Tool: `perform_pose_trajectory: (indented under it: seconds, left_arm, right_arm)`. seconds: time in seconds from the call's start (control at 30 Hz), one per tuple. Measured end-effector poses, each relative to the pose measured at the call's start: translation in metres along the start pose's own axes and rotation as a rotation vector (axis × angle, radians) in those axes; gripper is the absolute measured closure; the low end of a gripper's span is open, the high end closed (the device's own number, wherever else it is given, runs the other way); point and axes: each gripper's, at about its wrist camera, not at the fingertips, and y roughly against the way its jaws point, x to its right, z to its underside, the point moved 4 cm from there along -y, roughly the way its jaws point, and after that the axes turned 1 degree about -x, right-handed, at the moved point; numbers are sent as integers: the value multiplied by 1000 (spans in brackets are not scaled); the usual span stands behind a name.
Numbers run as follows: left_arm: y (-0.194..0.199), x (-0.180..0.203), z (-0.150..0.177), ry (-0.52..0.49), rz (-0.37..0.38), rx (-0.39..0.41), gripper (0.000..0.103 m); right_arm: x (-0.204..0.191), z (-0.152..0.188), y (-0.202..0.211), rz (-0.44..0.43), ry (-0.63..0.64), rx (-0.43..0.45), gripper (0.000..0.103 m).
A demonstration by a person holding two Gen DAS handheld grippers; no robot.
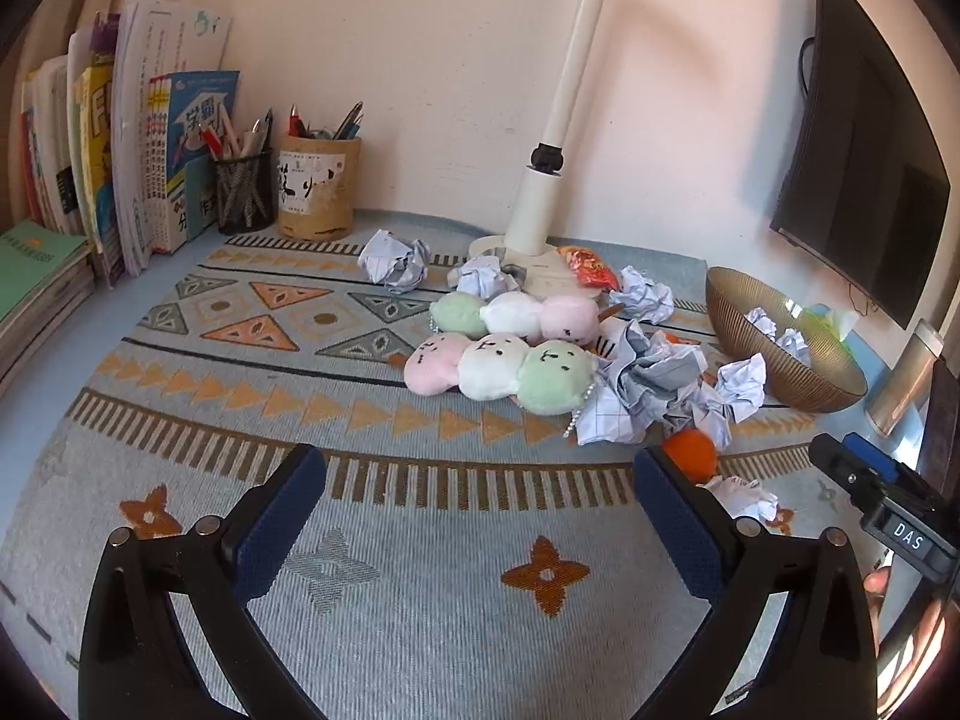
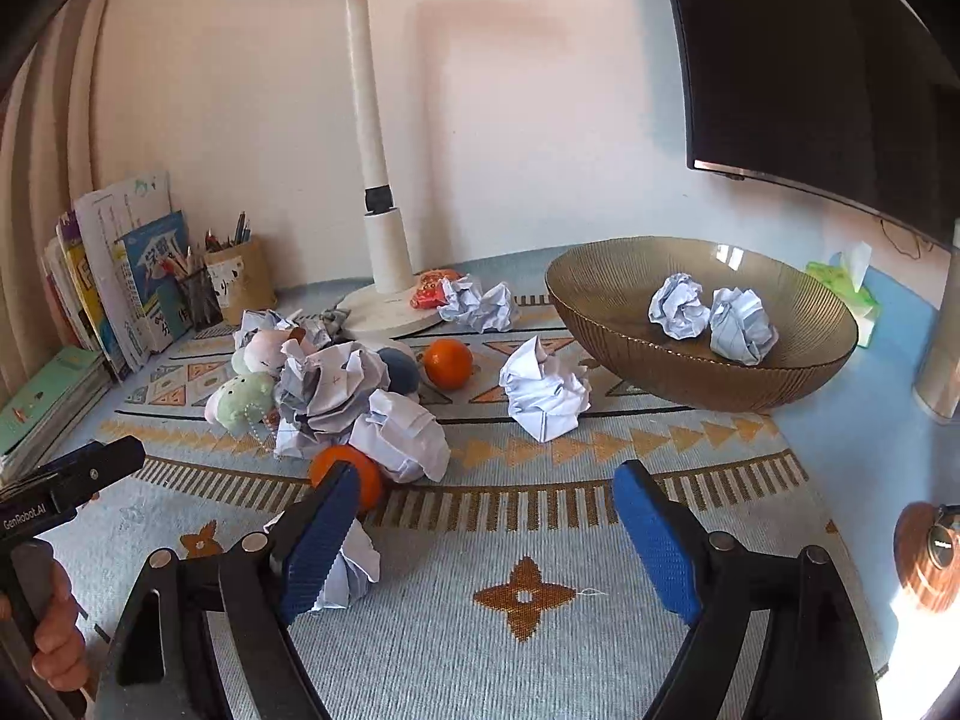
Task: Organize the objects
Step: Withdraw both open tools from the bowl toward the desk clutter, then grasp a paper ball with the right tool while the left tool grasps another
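Crumpled paper balls (image 1: 648, 381) lie in a heap mid-mat beside two three-ball plush toys (image 1: 498, 360). The heap also shows in the right wrist view (image 2: 342, 396), with one loose paper ball (image 2: 543, 390) right of it. A brown ribbed bowl (image 2: 600, 300) holds two paper balls (image 2: 711, 315); the bowl shows in the left view (image 1: 798, 384) too. Two oranges (image 2: 447, 363) (image 2: 354, 471) sit on the mat. My left gripper (image 1: 480, 492) is open and empty above the mat. My right gripper (image 2: 486, 510) is open and empty, with a paper ball (image 2: 357, 570) by its left finger.
A white desk lamp (image 1: 540, 198) stands at the back, a red snack packet (image 1: 591, 267) on its base. Books (image 1: 120, 138) and two pen holders (image 1: 288, 186) stand back left. A monitor (image 2: 828, 60) hangs right; a green tissue pack (image 2: 846, 288) lies behind the bowl.
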Motion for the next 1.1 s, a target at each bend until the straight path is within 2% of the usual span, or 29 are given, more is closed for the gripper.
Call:
perform_pose_trajectory:
  seconds: [0.07, 0.13, 0.23, 0.33, 0.4, 0.47, 0.57, 0.7, 0.77, 0.8, 0.83, 0.9, 0.97, 1.0, 1.03, 1.1]
  left_arm:
    - [-6, -3, 6, 1, -8, -23, 1]
    - [-4, 0, 5, -24, -1, 0, 1]
    - [-6, 8, 11, -67, 8, -32, 1]
    - [-1, 17, 14, -118, 18, -22, 1]
    - [0, 28, 16, -153, 53, -43, 1]
    - [0, 45, 22, -172, 138, -90, 1]
    - [-5, 79, 34, -191, 261, -166, 1]
    - [-28, 113, 42, -183, 316, -274, 3]
    - [-39, 122, 43, -177, 314, -318, 7]
    - [-44, 126, 43, -180, 310, -329, 8]
    - [-46, 130, 43, -185, 308, -331, 10]
    - [-53, 135, 43, -206, 298, -341, 22]
    - [-61, 138, 47, -218, 294, -371, 50]
    - [-60, 138, 46, -224, 280, -348, 57]
    - [-60, 136, 46, -215, 295, -359, 63]
    - [-55, 130, 44, -175, 331, -358, 63]
  right_arm:
    - [-10, 2, -2, 25, 60, -2, 16]
    - [-22, 3, -5, 52, 127, -6, 16]
    - [-24, 4, -4, 32, 147, -11, 16]
    - [-13, 1, -13, -72, 84, -78, 16]
    - [-4, -5, -24, -191, 16, -145, 20]
    - [2, -16, -34, -248, -19, -190, 26]
    - [-5, -32, -57, -286, 2, -293, 27]
    - [-19, -38, -89, -277, 37, -349, 30]
    - [-21, -33, -105, -269, 24, -386, 36]
    - [-19, -33, -109, -297, -12, -380, 41]
    - [-16, -32, -111, -326, -43, -381, 47]
    - [-9, -31, -113, -338, -87, -372, 53]
    - [-3, -28, -112, -340, -109, -369, 58]
    - [1, -27, -108, -349, -127, -364, 58]
    - [5, -26, -102, -354, -149, -357, 58]
    - [20, -24, -84, -360, -206, -331, 58]
